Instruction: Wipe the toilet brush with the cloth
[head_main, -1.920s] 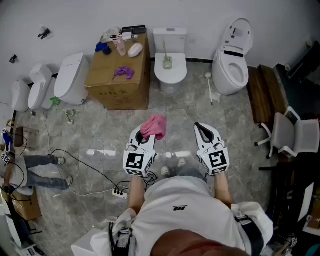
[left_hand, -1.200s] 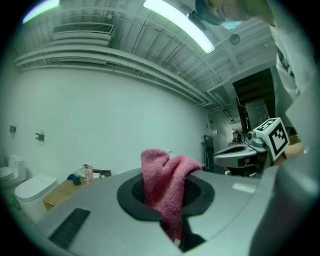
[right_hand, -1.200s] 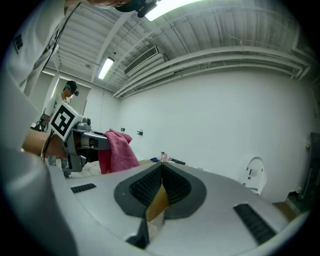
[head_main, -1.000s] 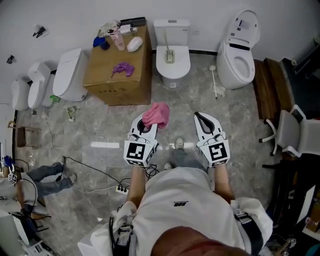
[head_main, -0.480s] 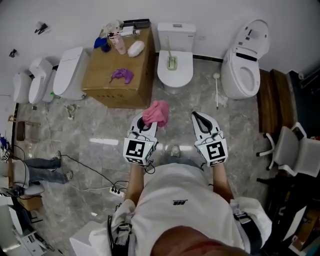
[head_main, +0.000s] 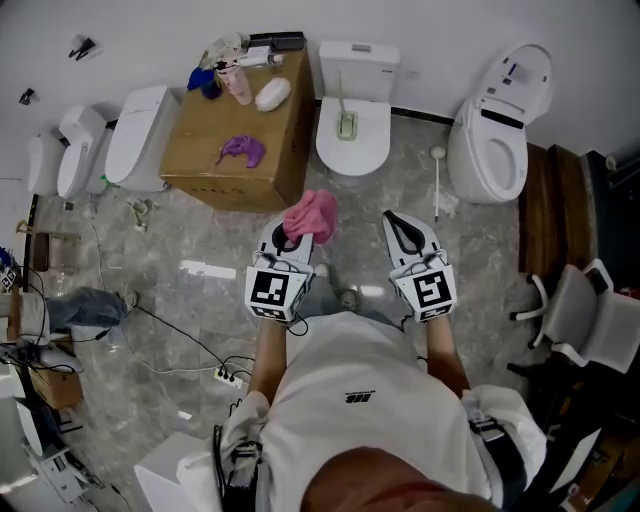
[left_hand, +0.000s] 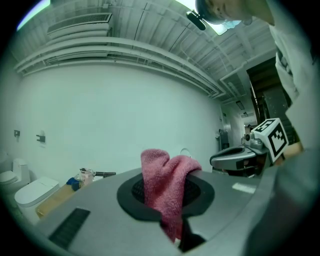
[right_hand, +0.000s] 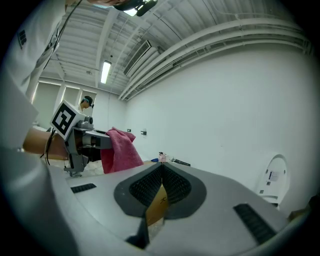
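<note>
My left gripper (head_main: 292, 236) is shut on a pink cloth (head_main: 312, 214), which bunches up over its jaws (left_hand: 167, 186) and hangs to one side. My right gripper (head_main: 399, 220) is shut with nothing between its jaws, held level beside the left one (right_hand: 161, 172). A brush with a pale handle (head_main: 344, 117) lies on the closed lid of the middle toilet (head_main: 352, 150), straight ahead of both grippers. A second long-handled brush (head_main: 437, 185) leans by the right toilet (head_main: 488, 150). Both grippers are well short of either brush.
A cardboard box (head_main: 210, 165) left of the middle toilet carries a purple rag (head_main: 240, 149), bottles and a white object. More toilets (head_main: 132, 140) stand at the far left. Cables and a power strip (head_main: 226, 377) lie on the floor at left; an office chair (head_main: 580, 320) stands at right.
Both grippers have been carried forward towards the toilets, side by side. The pink cloth stays in the left gripper and the right gripper stays shut.
</note>
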